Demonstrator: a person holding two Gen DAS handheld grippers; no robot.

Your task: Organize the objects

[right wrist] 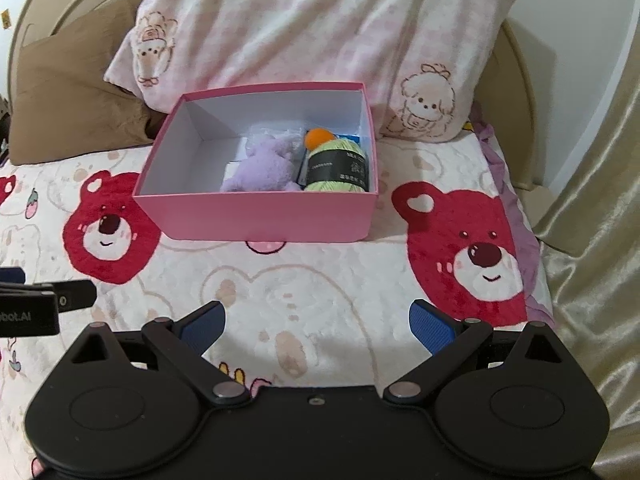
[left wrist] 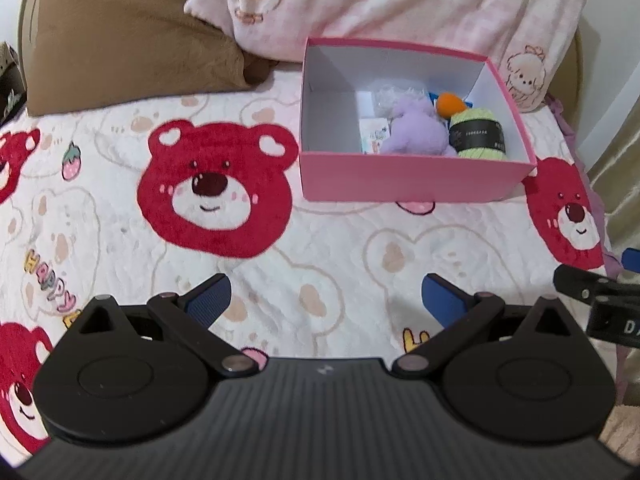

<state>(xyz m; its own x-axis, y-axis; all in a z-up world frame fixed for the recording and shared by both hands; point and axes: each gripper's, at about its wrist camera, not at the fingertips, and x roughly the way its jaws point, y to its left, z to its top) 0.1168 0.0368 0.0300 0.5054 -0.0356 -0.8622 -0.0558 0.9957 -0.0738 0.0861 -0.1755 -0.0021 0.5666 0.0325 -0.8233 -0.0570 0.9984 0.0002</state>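
Note:
A pink box (left wrist: 400,178) (right wrist: 256,220) with a white inside stands on the bed near the pillows. In it lie a purple plush toy (left wrist: 416,130) (right wrist: 262,168), a green yarn skein with a black band (left wrist: 482,136) (right wrist: 338,170), an orange ball (left wrist: 450,104) (right wrist: 318,138), a small card (left wrist: 374,134) and a clear bag. My left gripper (left wrist: 326,300) hovers open over the blanket, well short of the box, with nothing between its blue pads. My right gripper (right wrist: 318,326) is likewise open and holds nothing, in front of the box.
The bed is covered by a white blanket with red bear faces (left wrist: 216,188) (right wrist: 468,252). A pink printed pillow (right wrist: 320,36) and a brown pillow (left wrist: 128,36) lie behind the box. A shiny beige curtain (right wrist: 592,220) hangs at the right. Each gripper shows at the other view's edge.

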